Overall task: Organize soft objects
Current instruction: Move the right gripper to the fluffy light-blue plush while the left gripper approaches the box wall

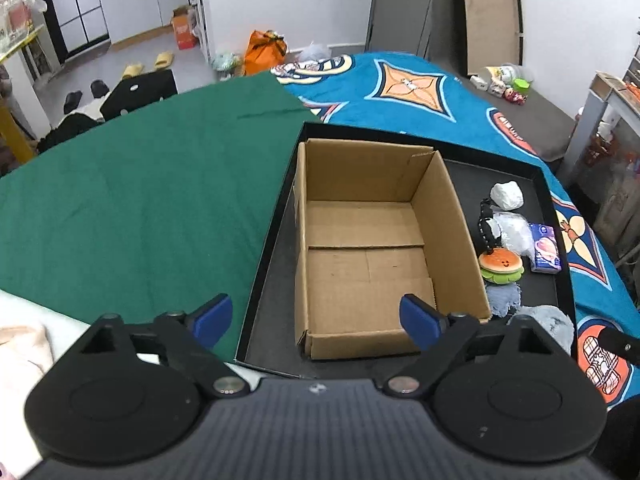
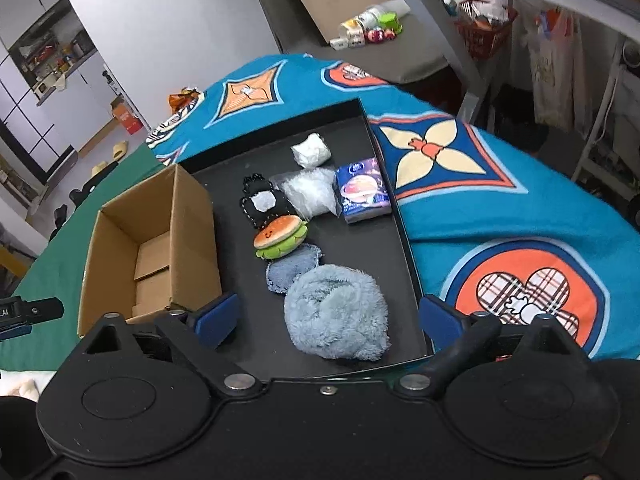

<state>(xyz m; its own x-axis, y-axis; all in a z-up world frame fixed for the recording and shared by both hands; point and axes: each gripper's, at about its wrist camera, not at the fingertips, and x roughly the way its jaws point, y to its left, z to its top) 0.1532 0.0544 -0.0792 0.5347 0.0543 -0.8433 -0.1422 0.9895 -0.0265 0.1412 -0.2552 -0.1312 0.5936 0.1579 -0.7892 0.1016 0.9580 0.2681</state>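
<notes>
**Softness rules the pick: fluffy blue bundle first in line**

Plush and cloth fill the right half of the black tray [image 2: 404, 216], beside an empty cardboard box [image 2: 152, 240] standing in its left half. Nearest the right gripper [image 2: 328, 316] lies a fluffy blue bundle [image 2: 338, 314], its fingers spread wide to either side of it and holding nothing. Behind it sit a denim patch [image 2: 292, 270], a burger plush [image 2: 280, 236] that overlaps the patch, a black pouch [image 2: 262, 202], a clear plastic bag [image 2: 312, 192], a white wad [image 2: 311, 150] and a tissue pack [image 2: 362, 190].

The bundle looks light and squashy (likely to collapse rather than resist), so a deep pinch across its rounded middle should hold better than a nip at loose pile. The bag may be slippery; the tissue pack, firmer, suits a grip on its flat sides.

The left gripper [image 1: 316, 320] hovers over the box's near edge, fingers apart and empty.
</notes>
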